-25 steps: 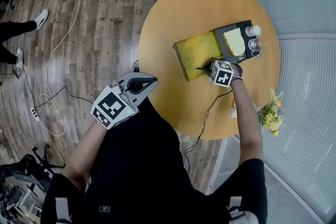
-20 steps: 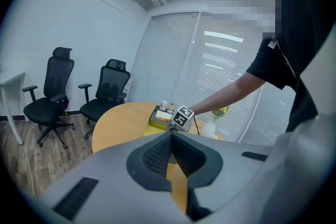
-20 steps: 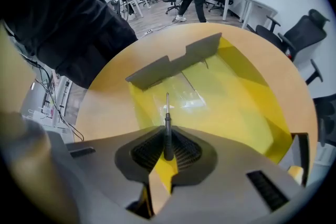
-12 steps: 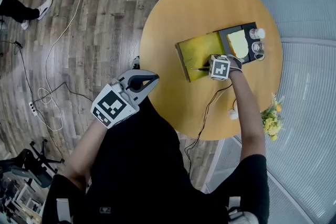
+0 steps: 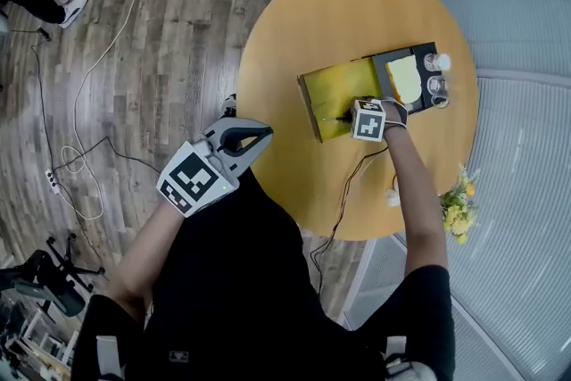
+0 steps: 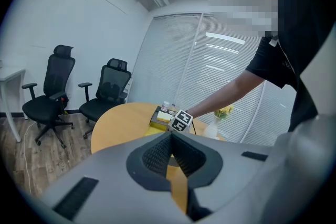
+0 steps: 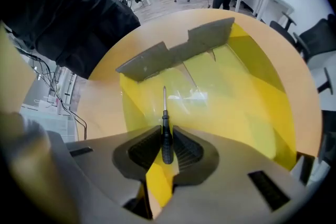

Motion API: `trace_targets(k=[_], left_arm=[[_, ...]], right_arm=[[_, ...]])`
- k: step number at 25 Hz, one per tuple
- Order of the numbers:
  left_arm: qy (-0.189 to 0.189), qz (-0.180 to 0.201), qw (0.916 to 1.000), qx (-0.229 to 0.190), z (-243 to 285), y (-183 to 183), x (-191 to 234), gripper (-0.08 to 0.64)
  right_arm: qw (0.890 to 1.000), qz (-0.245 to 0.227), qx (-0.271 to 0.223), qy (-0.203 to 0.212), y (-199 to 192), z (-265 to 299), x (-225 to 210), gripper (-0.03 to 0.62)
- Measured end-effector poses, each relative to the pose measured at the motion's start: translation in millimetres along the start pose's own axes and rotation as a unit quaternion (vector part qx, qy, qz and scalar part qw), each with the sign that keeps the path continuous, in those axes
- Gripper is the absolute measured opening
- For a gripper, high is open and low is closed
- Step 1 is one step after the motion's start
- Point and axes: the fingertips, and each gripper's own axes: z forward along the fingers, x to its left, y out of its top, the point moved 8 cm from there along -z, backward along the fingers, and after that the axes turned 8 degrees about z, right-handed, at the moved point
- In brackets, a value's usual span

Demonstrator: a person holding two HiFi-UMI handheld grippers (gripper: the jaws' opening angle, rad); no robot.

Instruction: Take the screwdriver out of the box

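A small black-handled screwdriver with a thin metal shaft is clamped in my right gripper, its tip pointing forward over the yellow inside of the open box. In the head view the right gripper hovers over the box's yellow lid half, and the screwdriver sticks out to the left. The box's dark half holds a pale yellow pad. My left gripper stays off the round table near my body, jaws together with nothing between them.
The round wooden table carries two small jars by the box and a vase of yellow flowers at its right edge. A cable runs across the table's near side. Office chairs stand beyond it.
My right gripper has shifted slightly left and nearer over the yellow lid, still holding the screwdriver. The left gripper has barely moved.
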Motion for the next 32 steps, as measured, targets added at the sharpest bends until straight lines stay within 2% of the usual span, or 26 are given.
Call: trace_targets(k=[4, 7, 11, 15, 20, 27, 32], left_arm=[[-0.004, 0.002, 1.0, 0.002, 1, 0, 1, 0.006], [-0.006, 0.004, 1.0, 0.002, 2, 1, 1, 0.006], [-0.014, 0.009, 0.9999, 0.002, 4, 4, 0, 0.006], [-0.023, 0.017, 0.9996, 0.003, 7, 9, -5, 0.006], [-0.029, 0.024, 0.9993, 0.001, 3, 16, -6, 0.006], [-0.036, 0.042, 0.9983, 0.014, -1, 20, -11, 0.006], [-0.047, 0.068, 0.9964, 0.018, 2, 31, -19, 0.006]], right_arm=[[0.999, 0.012, -0.019, -0.03, -3, 1, 3, 0.058], [0.999, 0.021, -0.015, -0.041, -1, 3, 4, 0.057], [0.998, 0.042, -0.009, -0.05, 3, 2, 4, 0.055], [0.996, 0.063, -0.025, -0.052, 0, 2, 4, 0.053], [0.991, 0.106, -0.049, -0.058, -2, -2, 4, 0.054], [0.985, 0.121, -0.081, -0.096, 0, -12, 16, 0.054], [0.974, 0.136, -0.122, -0.134, 1, -22, 29, 0.054]])
